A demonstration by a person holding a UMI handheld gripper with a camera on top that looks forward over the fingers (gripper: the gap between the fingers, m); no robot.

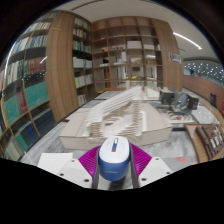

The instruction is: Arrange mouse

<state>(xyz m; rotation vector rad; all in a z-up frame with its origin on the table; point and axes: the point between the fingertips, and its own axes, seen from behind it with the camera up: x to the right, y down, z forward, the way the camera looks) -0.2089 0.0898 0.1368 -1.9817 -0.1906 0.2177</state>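
**Mouse held between the gripper's fingers above a pale table**

Mouse (114, 158), white and grey with a blue stripe along its middle, is seen lying lengthwise between the two fingers of the gripper (114, 166), its rounded front pointing forward. The purple pads (92, 162) are pressed against its flanks at either side, so that the mouse is grasped by both fingers and no gap is seen between pad and shell. Whether the mouse is also resting on a surface below cannot be told, since its underside is hidden.

Beyond the fingers a long pale table (125, 118) is stretched away into the room, and a low run of white shapes, too small to be made out, is laid along its top. To one side of it tall wooden bookshelves (45, 75) are stood, filled with books and files. At the far end of the room a further wooden shelf unit (130, 55) is set against the wall. On the other side, well apart from the mouse, dark desk equipment (183, 102) is grouped near a wooden desk (207, 135). Light strips (186, 40) are fixed to the ceiling.
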